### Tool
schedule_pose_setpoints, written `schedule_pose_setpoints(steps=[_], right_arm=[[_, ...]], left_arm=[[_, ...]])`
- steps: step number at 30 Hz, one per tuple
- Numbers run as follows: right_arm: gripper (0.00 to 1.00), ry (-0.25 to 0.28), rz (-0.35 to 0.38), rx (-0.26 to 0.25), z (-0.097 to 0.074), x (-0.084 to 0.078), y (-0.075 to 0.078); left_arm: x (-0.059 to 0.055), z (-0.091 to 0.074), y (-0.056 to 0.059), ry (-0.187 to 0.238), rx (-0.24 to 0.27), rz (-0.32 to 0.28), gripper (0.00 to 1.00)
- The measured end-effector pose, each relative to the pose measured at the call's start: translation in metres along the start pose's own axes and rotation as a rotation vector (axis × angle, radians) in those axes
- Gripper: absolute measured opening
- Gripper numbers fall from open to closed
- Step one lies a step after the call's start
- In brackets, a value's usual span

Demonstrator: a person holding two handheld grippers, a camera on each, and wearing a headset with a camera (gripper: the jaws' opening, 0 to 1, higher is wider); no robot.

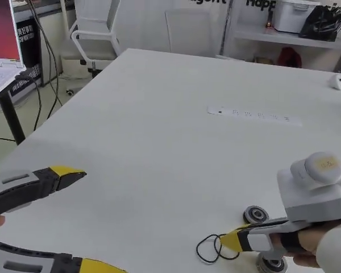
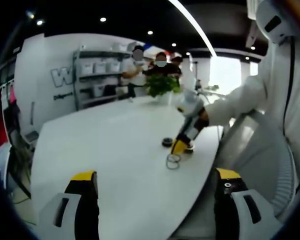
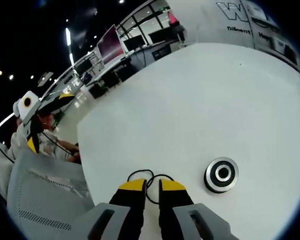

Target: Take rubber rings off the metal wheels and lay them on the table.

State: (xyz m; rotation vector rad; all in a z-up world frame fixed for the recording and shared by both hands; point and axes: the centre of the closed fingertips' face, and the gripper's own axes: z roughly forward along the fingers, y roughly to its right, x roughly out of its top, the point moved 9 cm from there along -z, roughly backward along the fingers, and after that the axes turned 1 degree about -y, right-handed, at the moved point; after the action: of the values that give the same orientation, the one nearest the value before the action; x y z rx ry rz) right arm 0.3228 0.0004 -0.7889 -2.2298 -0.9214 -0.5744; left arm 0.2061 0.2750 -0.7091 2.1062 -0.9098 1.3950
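Rubber rings (image 1: 213, 248) lie on the white bench (image 1: 159, 142) beside two metal wheels (image 1: 255, 214). The right hand-held gripper (image 1: 230, 240) meets the rings, jaws nearly closed; whether it grips one cannot be told. The left hand-held gripper (image 2: 155, 176) hovers well apart, jaws wide.

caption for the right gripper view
right gripper, jaws nearly together, at rubber rings on the table beside a metal wheel

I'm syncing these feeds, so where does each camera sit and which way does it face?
Head view: on the headset, looking down over the table; left gripper and right gripper show.
Left gripper view: on that gripper, facing across the table at the right gripper; own jaws wide apart, white sleeve beside.
Right gripper view: on that gripper, tilted down at the rubber rings; own jaws nearly closed on them.
All three share the rings and a metal wheel.
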Motion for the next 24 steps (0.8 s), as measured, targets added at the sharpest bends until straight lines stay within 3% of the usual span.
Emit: schedule_pose_setpoints(steps=[11,24], right_arm=[[0.1,0.065,-0.041,0.015,-0.026,0.011,-0.012],[0.13,0.119,-0.119,0.02,-0.059,0.024,-0.023]], left_arm=[[0.008,-0.005,0.012,0.011,0.011,0.025,0.97],[0.013,-0.006,0.014,0.002,0.019,0.046,0.97]])
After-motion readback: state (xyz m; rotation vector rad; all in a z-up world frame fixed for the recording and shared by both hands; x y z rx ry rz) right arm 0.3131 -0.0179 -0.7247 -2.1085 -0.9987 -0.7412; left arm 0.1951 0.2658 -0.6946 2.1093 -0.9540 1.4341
